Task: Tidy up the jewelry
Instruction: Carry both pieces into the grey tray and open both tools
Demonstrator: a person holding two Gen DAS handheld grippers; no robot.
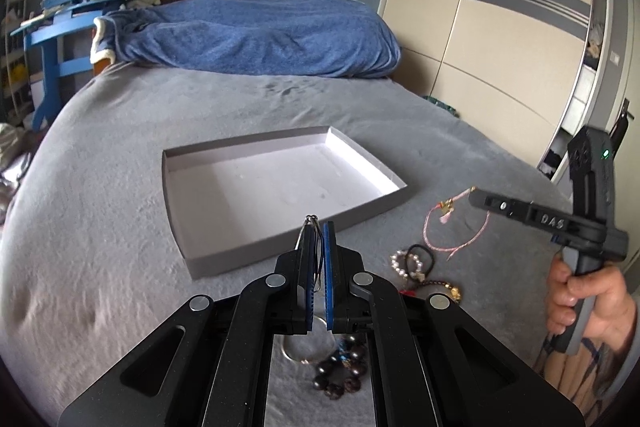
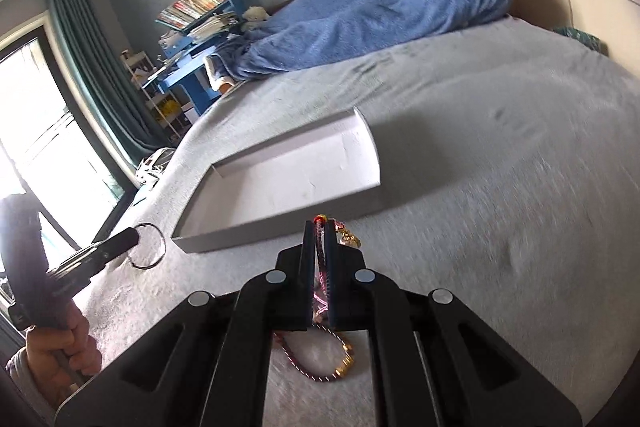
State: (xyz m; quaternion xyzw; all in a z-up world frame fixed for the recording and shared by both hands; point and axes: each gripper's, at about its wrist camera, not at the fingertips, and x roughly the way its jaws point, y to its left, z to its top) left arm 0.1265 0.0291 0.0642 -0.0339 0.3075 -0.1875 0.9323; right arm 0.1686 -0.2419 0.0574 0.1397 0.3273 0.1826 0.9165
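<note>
Claws (image 1: 316, 227) (image 2: 319, 227) clamp bangle (image 2: 150, 246), cord (image 1: 456, 227).

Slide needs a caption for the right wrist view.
Right gripper shut on pink cord bracelet, before the empty grey tray.

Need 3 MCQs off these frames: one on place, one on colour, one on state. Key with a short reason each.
1. Where does the grey box sit?
A. on the bed cover
B. on the blue desk
C. on the floor

2. What colour is the cord bracelet held by the right gripper?
A. green
B. pink
C. white

3. The box is:
A. empty
B. half full
C. closed with a lid

Key:
1 A: the grey bed cover lies all round it.
2 B: a pink loop hangs from the gripper's tip.
3 A: only its bare white bottom shows inside.
</note>
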